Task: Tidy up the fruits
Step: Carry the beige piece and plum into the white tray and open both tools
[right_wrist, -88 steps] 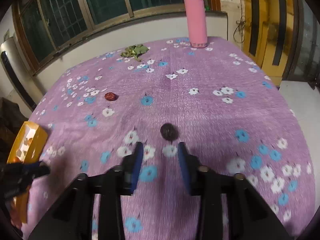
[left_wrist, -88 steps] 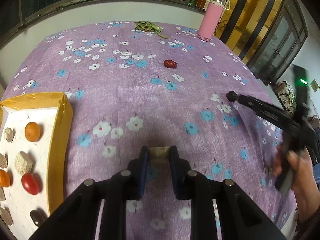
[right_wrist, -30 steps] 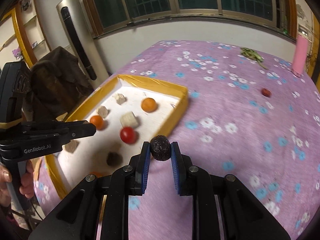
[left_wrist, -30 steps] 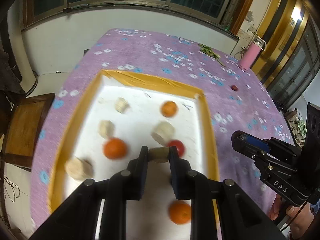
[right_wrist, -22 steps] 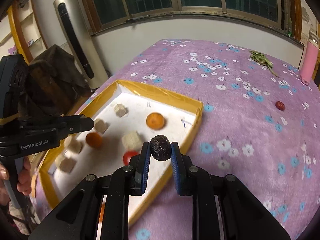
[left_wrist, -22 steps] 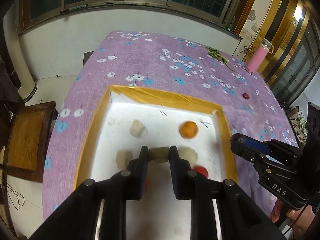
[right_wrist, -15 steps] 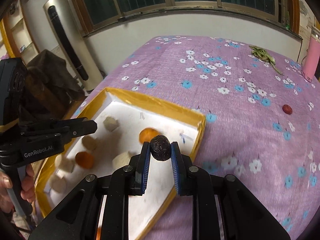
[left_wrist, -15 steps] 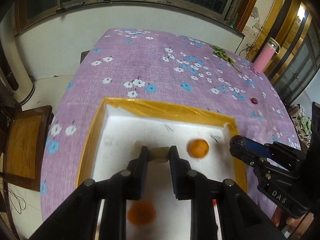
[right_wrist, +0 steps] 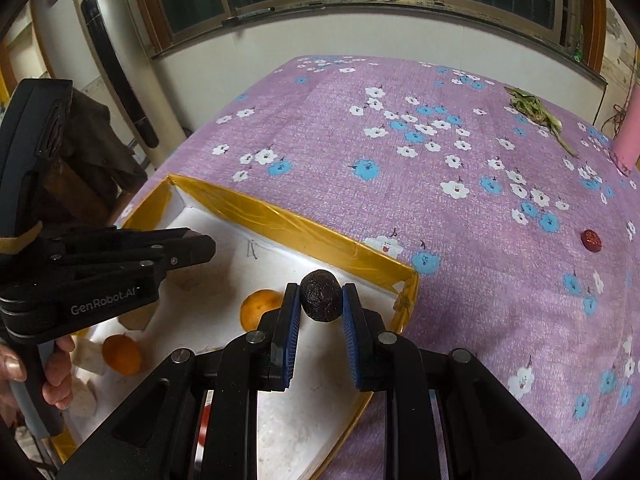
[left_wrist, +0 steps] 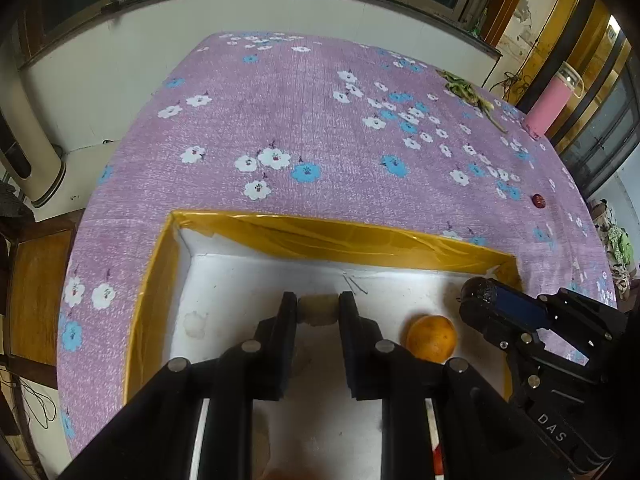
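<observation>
Over the tray [left_wrist: 348, 240], left tool [left_wrist: 319, 314] is clamped on a pale chunk [left_wrist: 318, 310], right tool [right_wrist: 320, 308] pinching a dark fruit [right_wrist: 321, 297] above the tray's far right corner. An orange [left_wrist: 431, 338] sits in the tray between them. One red fruit [right_wrist: 591, 240] lies out on the bench [right_wrist: 400, 184], well apart.

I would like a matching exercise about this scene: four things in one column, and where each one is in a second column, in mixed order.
Things:
1. dark round fruit
2. pale chunk
3. small red fruit
4. pink bottle

Places:
A. on the cloth, outside the tray
B. between the right gripper's pads
C. standing at the table's far edge
D. between the left gripper's pads

Pairs: 1-B, 2-D, 3-A, 4-C
</observation>
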The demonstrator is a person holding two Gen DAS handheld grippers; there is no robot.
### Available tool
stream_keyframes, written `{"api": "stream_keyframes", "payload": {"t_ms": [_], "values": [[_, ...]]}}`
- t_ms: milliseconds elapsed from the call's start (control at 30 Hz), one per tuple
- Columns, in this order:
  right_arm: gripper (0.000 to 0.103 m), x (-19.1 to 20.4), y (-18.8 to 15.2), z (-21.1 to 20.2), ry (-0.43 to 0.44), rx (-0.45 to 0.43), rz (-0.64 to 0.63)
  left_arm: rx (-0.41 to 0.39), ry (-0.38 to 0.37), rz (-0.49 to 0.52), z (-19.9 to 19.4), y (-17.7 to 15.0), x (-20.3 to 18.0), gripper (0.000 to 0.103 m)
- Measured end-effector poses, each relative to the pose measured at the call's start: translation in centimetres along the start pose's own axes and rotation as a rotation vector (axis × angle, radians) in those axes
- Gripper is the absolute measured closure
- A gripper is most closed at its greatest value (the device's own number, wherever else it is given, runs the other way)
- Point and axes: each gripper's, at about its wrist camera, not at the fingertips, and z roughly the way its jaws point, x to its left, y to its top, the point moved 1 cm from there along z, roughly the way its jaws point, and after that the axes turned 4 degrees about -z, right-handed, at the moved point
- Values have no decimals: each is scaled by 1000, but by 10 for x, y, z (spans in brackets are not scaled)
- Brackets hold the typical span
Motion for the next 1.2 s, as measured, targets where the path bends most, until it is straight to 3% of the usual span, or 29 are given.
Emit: {"api": "stream_keyframes", "payload": {"t_ms": [400,667,767,900,967,1067,1200], "values": [[83,18,3,20,-68,44,-119,-2,44,30,13,5,1,79],[83,17,2,21,-71,35,-130,-16,55,55,14,6,-1,78],[83,18,1,19,-81,34,-137,-16,64,58,13,5,-1,74],[80,21,-1,15,-91,36,-141,-19,96,54,10,1,3,59],[74,22,-4,9,-102,26,-145,-19,97,45,8,-2,5,59],[73,19,-8,1,-102,26,-119,-17,100,36,5,-6,8,58],[72,19,-16,-19,-92,0,-84,-33,116,50,-2,-11,7,42]]}}
